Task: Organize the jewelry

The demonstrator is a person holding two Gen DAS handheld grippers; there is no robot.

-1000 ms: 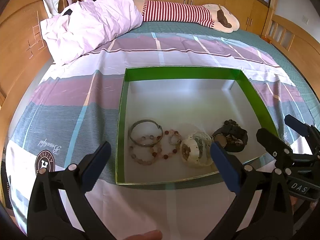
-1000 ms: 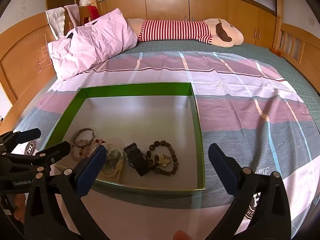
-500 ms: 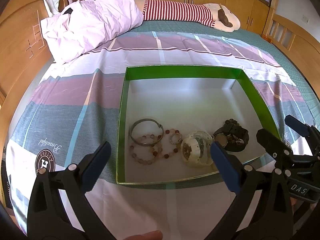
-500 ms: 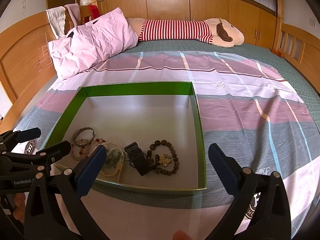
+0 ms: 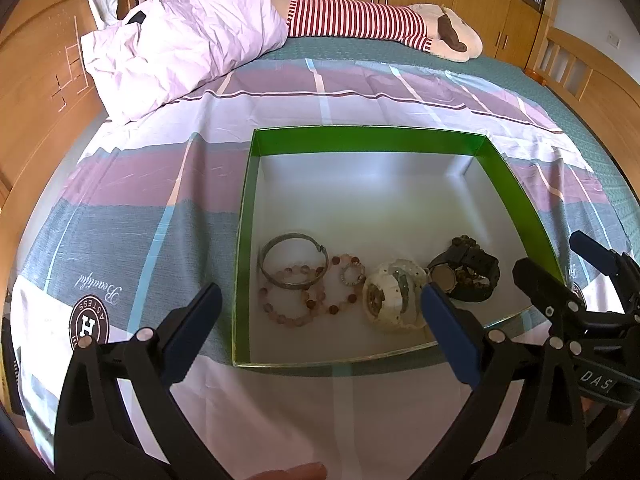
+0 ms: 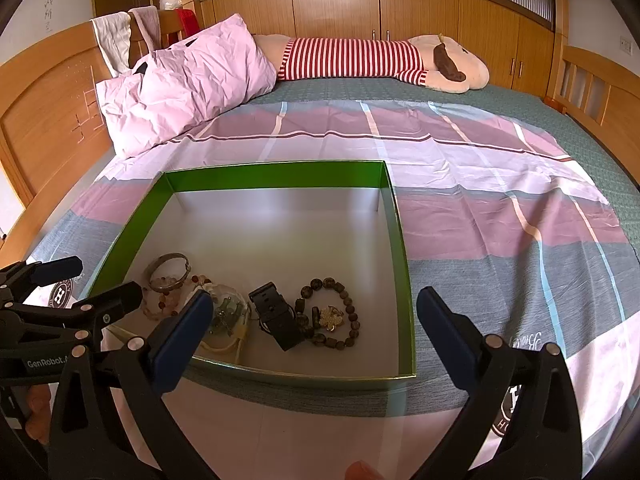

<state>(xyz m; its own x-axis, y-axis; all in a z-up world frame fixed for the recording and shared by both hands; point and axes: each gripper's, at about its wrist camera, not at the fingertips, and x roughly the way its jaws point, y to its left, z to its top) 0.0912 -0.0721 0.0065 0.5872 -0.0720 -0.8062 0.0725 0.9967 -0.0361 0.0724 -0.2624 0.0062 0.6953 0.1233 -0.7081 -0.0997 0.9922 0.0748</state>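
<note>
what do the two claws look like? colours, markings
Both match: black plastic clamp-style arms with silver rivets and blue pads on the fingertips. The left claw carries white "GenRobot" lettering in the right wrist view; the right claw shows "DAS". No cables or sleeves visible.

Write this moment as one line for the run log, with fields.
left gripper: open, empty | right gripper: open, empty | green box: holds metal bangle, white watch, black watch | phase: before grasp

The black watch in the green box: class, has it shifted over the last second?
No. The black watch sits beside the dark bead bracelet, unchanged relative to the green box's near rim.
</note>
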